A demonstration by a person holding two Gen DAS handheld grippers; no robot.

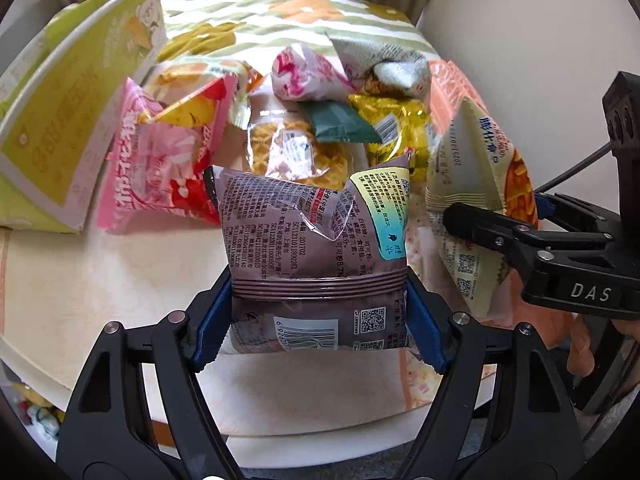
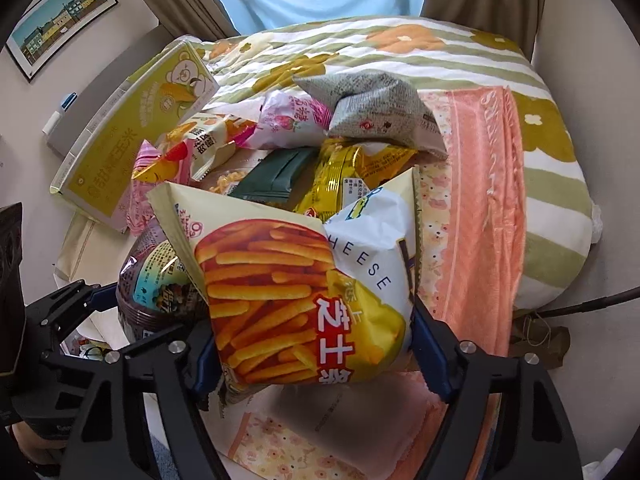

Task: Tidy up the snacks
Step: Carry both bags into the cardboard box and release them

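Observation:
My left gripper is shut on a brown snack packet, held upright above the table; the packet also shows in the right wrist view. My right gripper is shut on a cheese-stick bag, which appears at the right of the left wrist view. Behind lies a pile of snacks: a pink packet, a noodle pack, a green bar, a gold packet, a strawberry packet and a grey packet.
A yellow-green box leans at the left of the pile. A flowered quilt lies behind and a pink towel to the right. The pale table edge is below my left gripper.

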